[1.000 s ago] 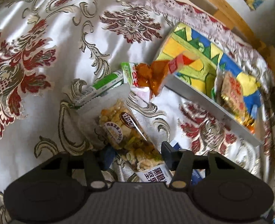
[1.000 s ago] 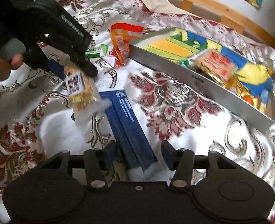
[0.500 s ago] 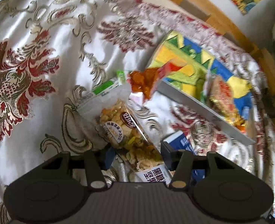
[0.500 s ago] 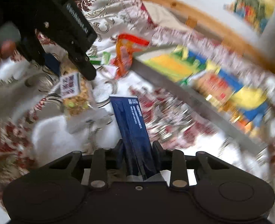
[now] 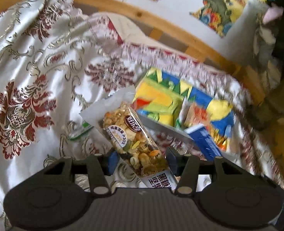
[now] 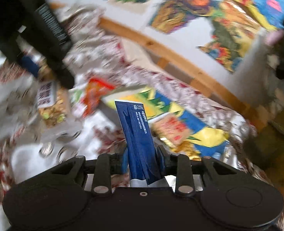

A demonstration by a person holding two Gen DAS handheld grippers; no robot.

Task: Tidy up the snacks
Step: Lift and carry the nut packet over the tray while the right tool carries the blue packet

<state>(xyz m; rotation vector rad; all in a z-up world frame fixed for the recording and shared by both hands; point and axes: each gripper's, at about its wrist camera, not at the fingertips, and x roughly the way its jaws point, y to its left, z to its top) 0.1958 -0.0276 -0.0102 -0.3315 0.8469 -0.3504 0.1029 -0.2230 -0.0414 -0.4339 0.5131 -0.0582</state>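
Both claws grip snacks — left gripper (image 5: 140, 158) pinching the nut bar (image 5: 131, 136), right gripper (image 6: 142, 163) the blue packet (image 6: 139, 134) — so carry both level over the colourful box (image 5: 180, 104) ahead before releasing.

The clear nut bar packet (image 5: 134, 138) has a round white sticker reading "30%" and big Chinese letters, "黑糖", at its near end. The blue packet (image 6: 140, 140) shows tiny white print, too small to read.

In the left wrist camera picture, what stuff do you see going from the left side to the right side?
Red flower on the cloth → green-and-white packet → nut snack bar in the left gripper → dark blue packet → wooden frame.
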